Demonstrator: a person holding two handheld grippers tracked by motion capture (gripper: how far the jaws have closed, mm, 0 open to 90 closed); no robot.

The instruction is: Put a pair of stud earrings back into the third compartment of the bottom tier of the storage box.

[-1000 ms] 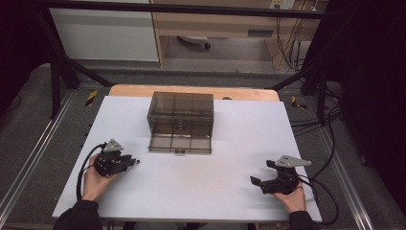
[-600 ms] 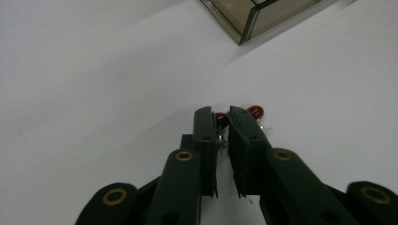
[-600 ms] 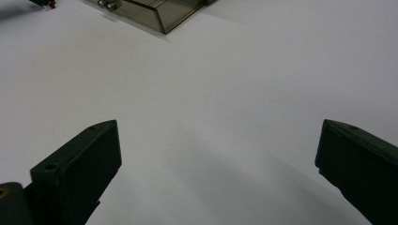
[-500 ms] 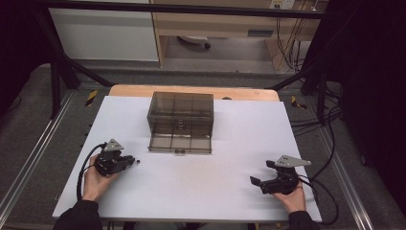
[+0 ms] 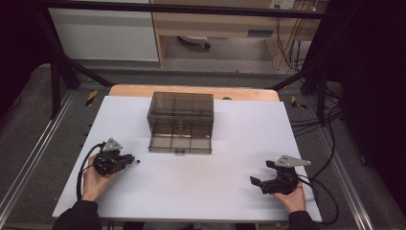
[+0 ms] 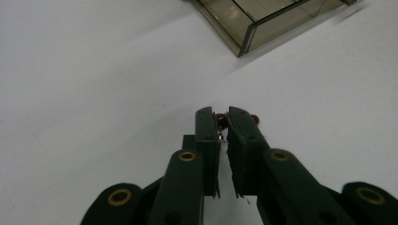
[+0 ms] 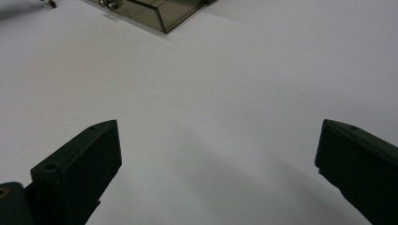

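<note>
A person's left hand holds my left gripper (image 5: 131,159) low over the white table (image 5: 201,191), at its left side. Its jaws stand nearly together on a tiny item with red beads (image 6: 255,119) and a bit of metal, seen at the tips of the left gripper (image 6: 224,117). The same item shows as a dark speck (image 5: 138,161) just past the fingertips. My right gripper (image 5: 261,173) rests at the front right, held by the other hand. The right gripper (image 7: 216,140) has its jaws wide apart, with bare table between them.
A smoky see-through drawer box (image 5: 180,115) stands at the table's far middle, its bottom drawer (image 5: 180,143) pulled out toward me. A corner of that drawer (image 6: 256,26) lies ahead of the left gripper. Cables trail from both grippers off the table edges.
</note>
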